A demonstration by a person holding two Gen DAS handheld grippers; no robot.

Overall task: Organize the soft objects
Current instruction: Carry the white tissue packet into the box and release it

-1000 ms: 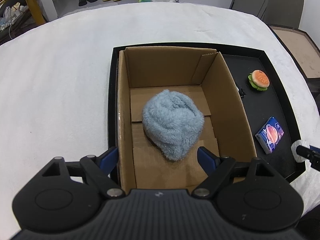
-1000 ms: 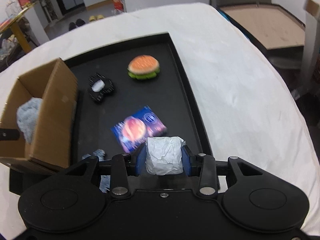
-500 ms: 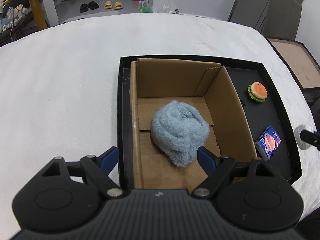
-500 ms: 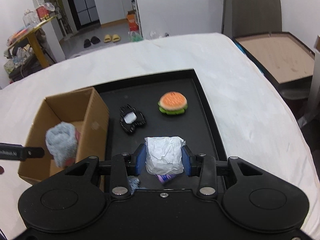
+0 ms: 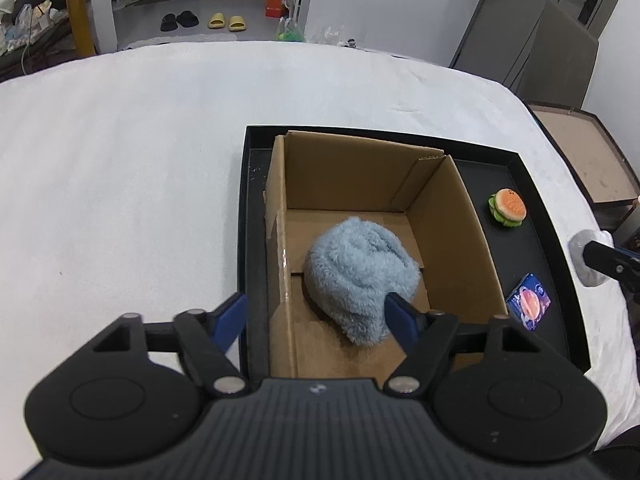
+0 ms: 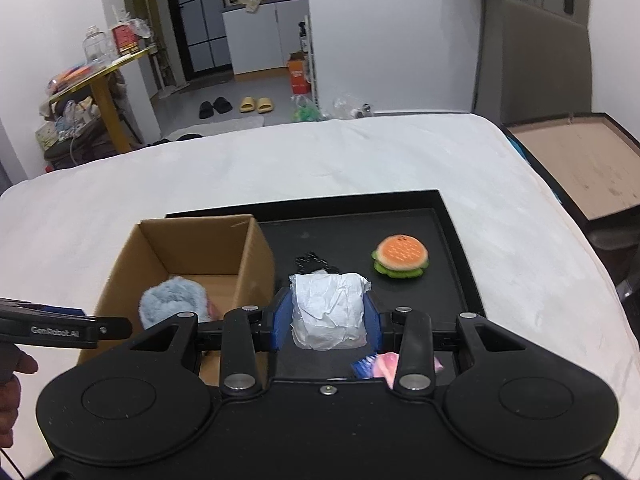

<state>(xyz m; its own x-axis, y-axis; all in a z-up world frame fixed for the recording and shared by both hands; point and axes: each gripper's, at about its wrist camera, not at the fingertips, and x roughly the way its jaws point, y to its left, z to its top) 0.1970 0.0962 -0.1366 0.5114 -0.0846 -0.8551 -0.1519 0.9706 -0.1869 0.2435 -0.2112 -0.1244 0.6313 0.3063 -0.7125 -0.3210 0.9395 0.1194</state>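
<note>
Narrowing left claw (image 5: 316, 316), nothing gripped

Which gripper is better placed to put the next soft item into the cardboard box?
Right. The right gripper is shut on a white tissue pack beside the cardboard box. The left gripper holds nothing; its jaws, just closing, stand above the blue fluffy cloth already inside.

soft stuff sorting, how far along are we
Done: the fluffy blue bundle lies in the cardboard box, and the left tool, empty, has just been closing. In hand: the right tool grips a white crumpled wad above the black tray. Left: the burger plush and the blue packet on the tray.
</note>
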